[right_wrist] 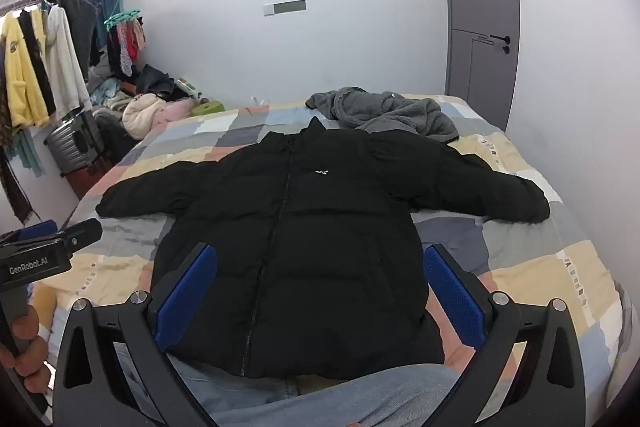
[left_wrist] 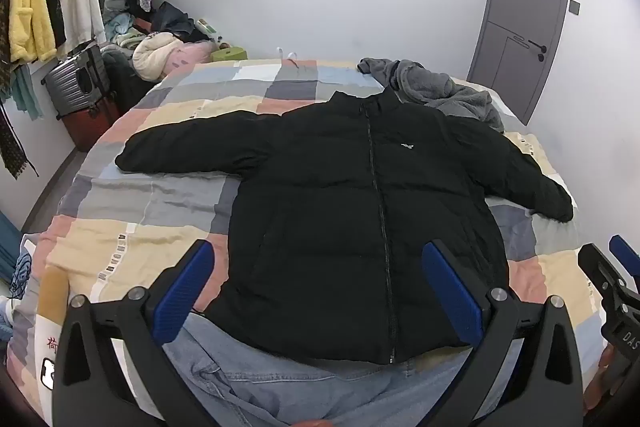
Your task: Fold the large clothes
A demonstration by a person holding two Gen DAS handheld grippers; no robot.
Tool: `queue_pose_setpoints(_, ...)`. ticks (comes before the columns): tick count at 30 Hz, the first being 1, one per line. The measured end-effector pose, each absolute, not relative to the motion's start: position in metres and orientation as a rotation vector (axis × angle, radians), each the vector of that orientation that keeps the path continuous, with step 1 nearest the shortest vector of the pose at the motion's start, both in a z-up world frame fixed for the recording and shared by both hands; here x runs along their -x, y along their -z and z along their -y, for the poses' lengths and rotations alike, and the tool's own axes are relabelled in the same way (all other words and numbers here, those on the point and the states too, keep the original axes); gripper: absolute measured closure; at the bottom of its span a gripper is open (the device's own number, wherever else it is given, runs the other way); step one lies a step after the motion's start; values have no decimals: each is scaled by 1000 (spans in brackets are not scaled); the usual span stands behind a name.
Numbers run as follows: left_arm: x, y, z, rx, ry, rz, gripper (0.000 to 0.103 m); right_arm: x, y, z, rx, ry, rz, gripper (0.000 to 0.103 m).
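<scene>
Hem: black quilted puffer jacket (left_wrist: 344, 211) bottom edge partly hidden behind jaws, lying over pale denim.
Left gripper (left_wrist: 316, 291): jaws spread, empty.
Right gripper (right_wrist: 320, 291): jaws spread, empty.

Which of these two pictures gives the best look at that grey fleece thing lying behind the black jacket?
The right wrist view: the grey fleece spreads out almost whole beyond the black jacket collar. In the left wrist view the fleece sits further off to the side, and the jacket's shoulder covers its lower edge.

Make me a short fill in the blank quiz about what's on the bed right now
1. The black jacket lies flat with both sleeves spread and its front zipper ____.
2. Behind its collar sits a crumpled ____ fleece garment.
3. The left gripper and right gripper are both ____, holding nothing.

Answers: closed; grey; open
</scene>
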State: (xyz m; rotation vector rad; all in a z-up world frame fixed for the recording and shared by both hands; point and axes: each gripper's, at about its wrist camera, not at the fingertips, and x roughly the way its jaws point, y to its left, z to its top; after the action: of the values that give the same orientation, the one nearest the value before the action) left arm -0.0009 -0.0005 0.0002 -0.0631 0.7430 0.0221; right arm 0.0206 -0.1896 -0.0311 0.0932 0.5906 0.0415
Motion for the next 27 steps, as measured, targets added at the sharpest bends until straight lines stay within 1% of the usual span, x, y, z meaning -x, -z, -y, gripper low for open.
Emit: queue_pose_setpoints(27,-2,4,3,79,-6,-795,0,-18,35,186,-92,-27,-595,0)
